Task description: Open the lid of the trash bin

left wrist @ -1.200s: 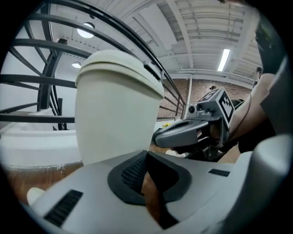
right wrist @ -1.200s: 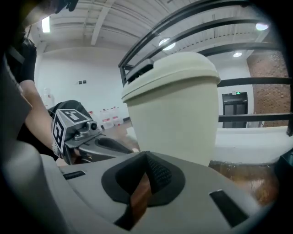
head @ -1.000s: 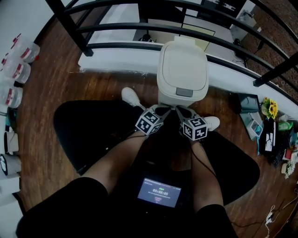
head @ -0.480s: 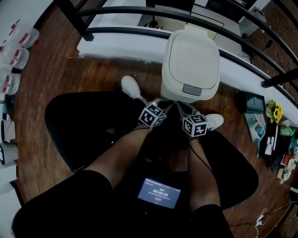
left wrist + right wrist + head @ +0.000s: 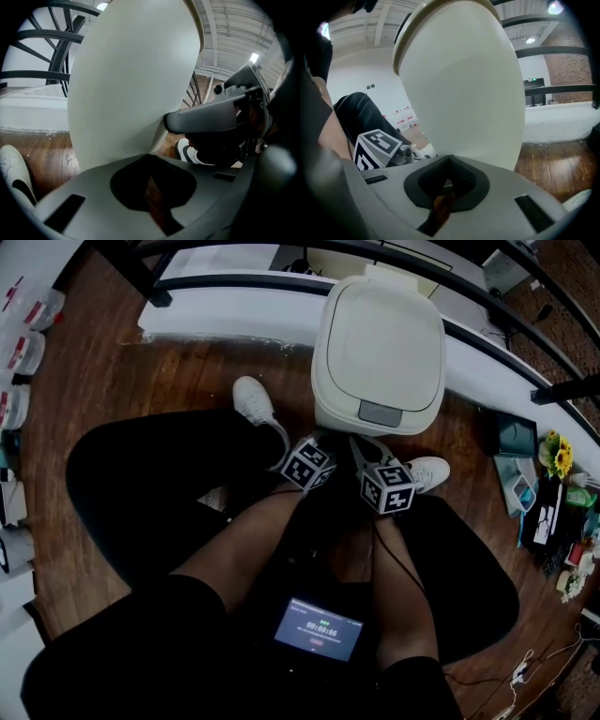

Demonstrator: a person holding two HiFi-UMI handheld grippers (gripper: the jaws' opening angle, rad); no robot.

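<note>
A cream-white trash bin (image 5: 380,352) stands on the wooden floor in front of the seated person, its lid (image 5: 386,334) down, with a grey latch tab (image 5: 378,412) on the near edge. Both grippers hang low in front of the bin's near wall. My left gripper (image 5: 323,442) is shut and empty, its marker cube (image 5: 307,465) behind it. My right gripper (image 5: 360,448) is also shut and empty. In the left gripper view the bin wall (image 5: 131,79) fills the frame just past the closed jaw tips (image 5: 147,157). The right gripper view shows the same wall (image 5: 464,84) beyond its tips (image 5: 449,161).
A black railing (image 5: 234,282) and a white ledge (image 5: 225,310) run behind the bin. White shoes (image 5: 253,401) flank the bin. Bottles (image 5: 23,348) line the left side. Sunflowers and small items (image 5: 558,493) sit at the right. A device with a lit screen (image 5: 317,627) rests in the lap.
The head view has shifted, and the bin now looks larger and nearer. Both grippers stay shut, close together in front of the bin. The lid stays down.
</note>
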